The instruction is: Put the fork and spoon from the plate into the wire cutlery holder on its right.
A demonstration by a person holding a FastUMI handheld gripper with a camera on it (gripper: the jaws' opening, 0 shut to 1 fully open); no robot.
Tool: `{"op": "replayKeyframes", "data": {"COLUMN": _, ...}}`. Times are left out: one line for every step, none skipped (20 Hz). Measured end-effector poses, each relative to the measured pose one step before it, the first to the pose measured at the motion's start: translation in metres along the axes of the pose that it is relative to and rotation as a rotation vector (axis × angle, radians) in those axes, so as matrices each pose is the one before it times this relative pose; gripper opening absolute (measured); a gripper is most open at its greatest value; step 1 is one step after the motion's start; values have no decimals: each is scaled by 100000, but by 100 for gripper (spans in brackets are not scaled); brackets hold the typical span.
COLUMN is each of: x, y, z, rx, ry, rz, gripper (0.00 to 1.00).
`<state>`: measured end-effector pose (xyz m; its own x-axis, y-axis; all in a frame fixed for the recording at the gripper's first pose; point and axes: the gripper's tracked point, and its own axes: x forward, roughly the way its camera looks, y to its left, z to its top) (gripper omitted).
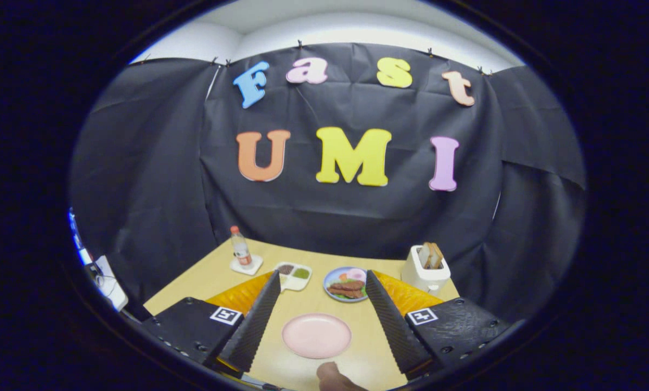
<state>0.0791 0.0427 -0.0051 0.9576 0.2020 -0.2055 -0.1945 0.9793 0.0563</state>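
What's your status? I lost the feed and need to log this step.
Gripper open, holding nothing. Pink plate between the fingers, bare, no fork or spoon on it. Fingertip at the plate's near edge. Toaster beyond, right.

Booth is closed in by black cloth [324, 217], hung in 3 creased panels: 1 across the back and 1 angled in on each side, clipped along the top edge. Above that there's a strip of white wall [357, 27], pretty brightly lit. Down below sits a light wood table [216, 271] pushed up near the back panel.
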Motion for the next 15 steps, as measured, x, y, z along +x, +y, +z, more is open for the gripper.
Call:
{"op": "replayKeyframes", "data": {"x": -869, "y": 524, "z": 925, "rx": 2138, "ry": -4027, "rz": 137, "gripper": 95}}
{"op": "replayKeyframes", "data": {"x": -632, "y": -159, "z": 928, "rx": 1267, "ry": -4767, "rz": -929, "gripper": 95}}
{"op": "replayKeyframes", "data": {"x": -732, "y": -141, "z": 988, "rx": 575, "ry": -4241, "rz": -1867, "gripper": 95}}
{"op": "replayKeyframes", "data": {"x": -616, "y": -49, "z": 575, "rx": 231, "ry": -3692, "rz": -1983, "gripper": 95}}
{"op": "replayKeyframes", "data": {"x": -466, "y": 240, "z": 479, "rx": -387, "ry": -2539, "rz": -630, "gripper": 95}}
{"op": "replayKeyframes", "data": {"x": -640, "y": 508, "z": 157, "rx": -1452, "ry": -1720, "rz": 80, "gripper": 95}}
{"op": "replayKeyframes", "data": {"x": -506, "y": 108, "z": 220, "rx": -2344, "ry": -1448, "rz": -1201, "gripper": 95}}
{"op": "replayKeyframes", "data": {"x": -403, "y": -22, "z": 2, "rx": -2604, "ry": -969, "rz": -2439, "gripper": 95}}
{"op": "replayKeyframes", "data": {"x": -423, "y": -44, "z": 326, "rx": -1976, "ry": -1484, "rz": -2511, "gripper": 95}}
{"op": "replayKeyframes", "data": {"x": -516, "y": 33, "z": 213, "rx": -1880, "ry": -1265, "rz": -2378, "gripper": 95}}
{"op": "replayKeyframes", "data": {"x": -510, "y": 85, "z": 125, "rx": -1215, "ry": -694, "rz": -2054, "gripper": 95}}
{"op": "replayKeyframes", "data": {"x": -378, "y": 268, "z": -100, "rx": -31, "ry": -30, "rz": -1363, "gripper": 95}}
{"op": "replayKeyframes", "data": {"x": -429, "y": 414, "z": -316, "rx": 633, "ry": 1139, "rz": -419, "gripper": 94}}
{"op": "replayKeyframes", "data": {"x": -218, "y": 192, "z": -269, "rx": 494, "ry": 1184, "rz": -313, "gripper": 94}}
{"op": "replayKeyframes", "data": {"x": -123, "y": -92, "z": -20, "rx": -72, "ry": 784, "rz": -1013, "gripper": 95}}
